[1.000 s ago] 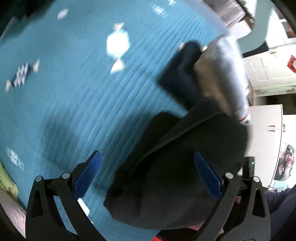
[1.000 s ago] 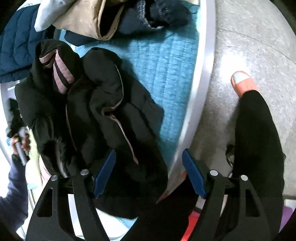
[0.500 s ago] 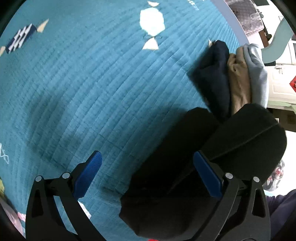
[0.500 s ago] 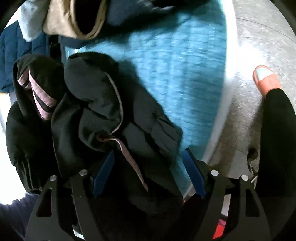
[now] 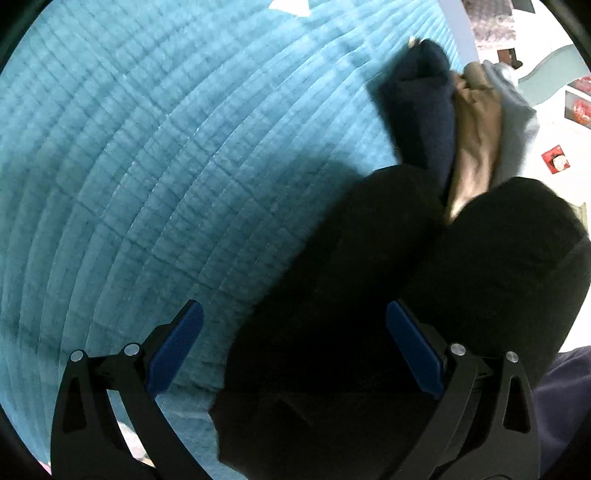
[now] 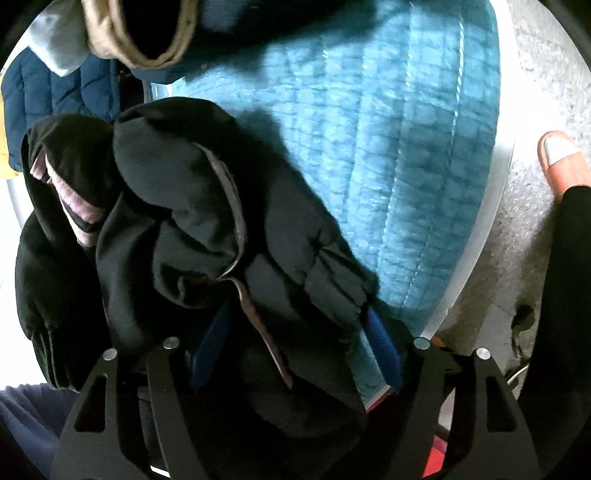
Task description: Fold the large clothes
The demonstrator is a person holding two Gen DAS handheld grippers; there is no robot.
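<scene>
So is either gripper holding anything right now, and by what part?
Neither. Both the left gripper and the right gripper are open, with the black jacket lying between the fingers, unclamped.

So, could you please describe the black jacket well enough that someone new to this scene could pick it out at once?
Start at the teal quilted bedspread; near its edge lies a rumpled heap, the black jacket, with the right gripper open around its near end. Unlike the navy, tan and pale grey clothes piled beyond it, it is puffy black with a dusty pink trim along its opening.
</scene>
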